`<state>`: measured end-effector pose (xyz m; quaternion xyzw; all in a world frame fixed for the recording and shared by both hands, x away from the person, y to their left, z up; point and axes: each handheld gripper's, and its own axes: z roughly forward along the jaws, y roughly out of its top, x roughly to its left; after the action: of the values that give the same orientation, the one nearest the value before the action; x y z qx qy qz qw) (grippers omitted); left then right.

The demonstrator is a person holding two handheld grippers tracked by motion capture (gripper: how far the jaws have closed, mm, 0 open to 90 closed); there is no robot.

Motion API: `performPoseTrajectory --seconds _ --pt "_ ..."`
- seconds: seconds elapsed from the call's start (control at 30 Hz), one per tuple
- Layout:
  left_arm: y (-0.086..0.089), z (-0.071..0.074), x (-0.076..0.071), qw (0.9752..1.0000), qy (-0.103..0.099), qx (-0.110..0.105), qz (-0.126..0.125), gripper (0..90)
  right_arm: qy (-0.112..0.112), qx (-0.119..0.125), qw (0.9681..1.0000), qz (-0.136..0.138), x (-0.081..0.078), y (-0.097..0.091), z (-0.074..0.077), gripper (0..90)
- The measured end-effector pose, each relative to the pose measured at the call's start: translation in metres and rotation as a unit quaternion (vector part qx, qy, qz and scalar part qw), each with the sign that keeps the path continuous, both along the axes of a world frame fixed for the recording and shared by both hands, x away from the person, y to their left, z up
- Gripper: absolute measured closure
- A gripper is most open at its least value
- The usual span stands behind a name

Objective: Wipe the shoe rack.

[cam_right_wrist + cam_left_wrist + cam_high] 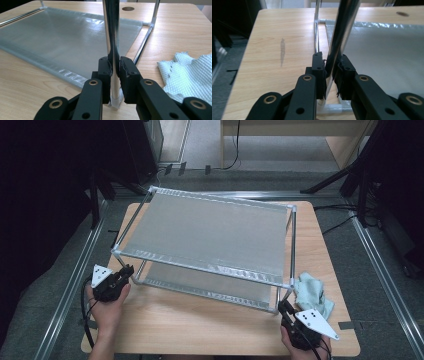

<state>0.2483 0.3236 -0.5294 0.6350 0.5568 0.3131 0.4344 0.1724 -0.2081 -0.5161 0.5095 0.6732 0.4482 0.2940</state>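
Rack [210, 232] of chrome tubes with two translucent grey shelf sheets stands on the wooden bench [200, 325], taking up most of its top. Its near left leg [339, 37] is clamped between the jaws of the left hand-held gripper [331, 72], whose black pads press on the shiny tube from both sides low down, a little above the white plastic foot; in the high view this left hand-held gripper [125, 272] sits at the rack's near left corner, carried by a hand [107, 307] that comes in from the bottom edge. The right hand-held gripper [115, 67] is likewise closed tight on the near right leg [111, 30], gripping it just above its foot on the bench, and the high view shows that gripper [285, 309] at the rack's near right corner. A crumpled pale green cloth [312, 292] lies on the bench just beside that right corner, outside the frame of the rack. The lower shelf sheet [62, 37] stretches away behind the right leg, close over the bench.
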Motion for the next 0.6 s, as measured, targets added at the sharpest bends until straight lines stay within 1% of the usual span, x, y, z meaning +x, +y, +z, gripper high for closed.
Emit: performPoseTrajectory --seconds 0.03,0.07,0.13,0.17,0.2,0.23,0.3,0.37,0.43,0.5,0.6 --pt "0.001 0.0 -0.002 1.0 0.0 0.002 0.001 79.8 0.001 0.001 1.0 0.0 0.002 0.001 0.001 79.4" --pt "0.003 0.0 -0.005 1.0 -0.001 0.0 0.003 79.8 0.0 -0.001 1.0 0.002 0.003 0.001 0.001 79.4" --pt "0.007 0.0 -0.011 0.9999 -0.002 -0.01 0.005 79.7 -0.001 -0.003 1.0 0.003 0.009 0.004 0.002 79.5" --pt "0.008 0.001 -0.014 0.9999 -0.002 -0.011 0.005 79.7 -0.002 -0.004 1.0 0.004 0.012 0.005 0.003 79.5" --pt "0.011 0.002 -0.02 0.9998 -0.004 -0.016 0.006 79.7 -0.001 -0.004 1.0 0.006 0.015 0.005 0.004 79.6" --pt "0.012 0.002 -0.025 0.9998 -0.004 -0.021 0.005 79.6 -0.002 -0.003 1.0 0.007 0.021 0.006 0.005 79.6" --pt "0.014 0.003 -0.032 0.9996 -0.004 -0.029 0.001 79.4 0.0 -0.001 1.0 0.005 0.028 0.007 0.007 79.6" --pt "0.013 0.003 -0.042 0.9995 -0.006 -0.031 -0.008 79.3 0.005 0.002 1.0 0.001 0.038 0.006 0.009 79.5" --pt "0.011 0.004 -0.05 0.9994 -0.009 -0.031 -0.016 79.3 0.007 0.006 0.9999 -0.006 0.045 0.003 0.011 79.4" --pt "0.007 0.005 -0.06 0.999 -0.013 -0.03 -0.03 79.4 0.009 0.013 0.9998 -0.013 0.052 -0.001 0.013 79.2" --pt "0.002 0.004 -0.072 0.9982 -0.013 -0.034 -0.047 79.3 0.012 0.015 0.9996 -0.019 0.063 -0.005 0.015 79.1"
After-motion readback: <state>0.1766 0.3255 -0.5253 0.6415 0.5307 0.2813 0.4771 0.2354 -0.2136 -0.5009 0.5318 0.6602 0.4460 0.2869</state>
